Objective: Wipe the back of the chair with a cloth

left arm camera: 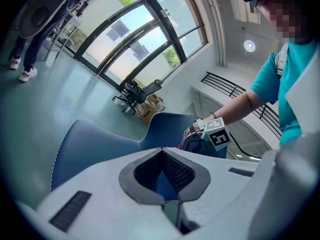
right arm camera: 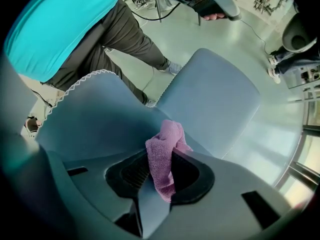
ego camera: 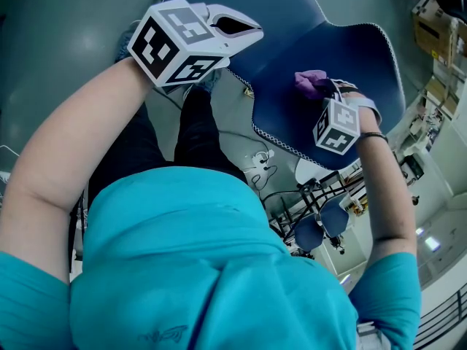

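A dark blue chair (ego camera: pixel 343 49) with white stitching along its edge stands in front of me. My right gripper (ego camera: pixel 326 92) is shut on a pink cloth (ego camera: pixel 310 82) and holds it at the chair's blue shell. In the right gripper view the cloth (right arm camera: pixel 165 154) hangs folded between the jaws of the right gripper (right arm camera: pixel 167 151), just above the bend where the chair's (right arm camera: pixel 100 119) two panels meet. My left gripper (ego camera: pixel 255 29) hovers above the chair's other panel, fingertips together and holding nothing. In the left gripper view the left gripper (left arm camera: pixel 161 151) points at the chair (left arm camera: pixel 90 149).
The floor is smooth grey-green. White cables (ego camera: pixel 259 159) and the bases of other chairs (ego camera: pixel 314 224) lie near my feet. Cardboard boxes (ego camera: pixel 434 31) stand at the right. An office chair (left arm camera: pixel 132 91) sits by the big windows, and another person's legs (left arm camera: pixel 22 49) stand far left.
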Action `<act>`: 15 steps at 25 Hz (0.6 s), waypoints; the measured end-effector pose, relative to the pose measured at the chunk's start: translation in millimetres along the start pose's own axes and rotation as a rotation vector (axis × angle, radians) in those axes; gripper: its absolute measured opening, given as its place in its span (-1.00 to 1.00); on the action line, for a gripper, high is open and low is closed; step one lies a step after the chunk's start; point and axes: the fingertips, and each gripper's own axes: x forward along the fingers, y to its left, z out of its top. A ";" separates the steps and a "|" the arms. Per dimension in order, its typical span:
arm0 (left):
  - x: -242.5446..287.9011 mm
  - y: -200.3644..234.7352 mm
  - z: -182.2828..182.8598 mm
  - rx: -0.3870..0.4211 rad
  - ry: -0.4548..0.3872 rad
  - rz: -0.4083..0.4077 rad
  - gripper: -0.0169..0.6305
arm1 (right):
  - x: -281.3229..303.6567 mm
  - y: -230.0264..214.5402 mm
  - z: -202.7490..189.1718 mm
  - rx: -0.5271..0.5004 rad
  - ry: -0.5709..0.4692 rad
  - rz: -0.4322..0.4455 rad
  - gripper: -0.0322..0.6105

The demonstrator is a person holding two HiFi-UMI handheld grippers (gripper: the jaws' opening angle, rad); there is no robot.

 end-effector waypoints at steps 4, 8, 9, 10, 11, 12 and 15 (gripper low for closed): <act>-6.0 -4.3 -11.2 0.004 -0.003 0.000 -0.96 | 4.7 14.4 14.4 0.001 -0.008 0.007 -0.56; -13.0 -9.9 -20.2 0.008 -0.009 0.002 -0.96 | 7.6 31.4 28.2 0.007 -0.017 0.011 -0.56; -15.2 -10.7 -20.0 0.008 -0.009 0.002 -0.96 | 6.5 34.0 31.7 0.010 -0.020 0.014 -0.56; -16.5 -11.1 -19.0 0.008 -0.009 0.002 -0.96 | 5.2 35.9 34.5 0.013 -0.024 0.017 -0.56; -16.3 -10.8 -16.6 0.008 -0.008 0.002 -0.96 | 4.0 36.4 35.8 0.016 -0.028 0.021 -0.56; -14.6 -9.9 -13.4 0.009 -0.007 0.001 -0.96 | 3.1 36.0 35.8 0.019 -0.032 0.024 -0.56; -12.2 -10.0 -11.5 0.010 -0.008 -0.001 -0.96 | 4.0 40.8 40.5 0.023 -0.043 0.031 -0.56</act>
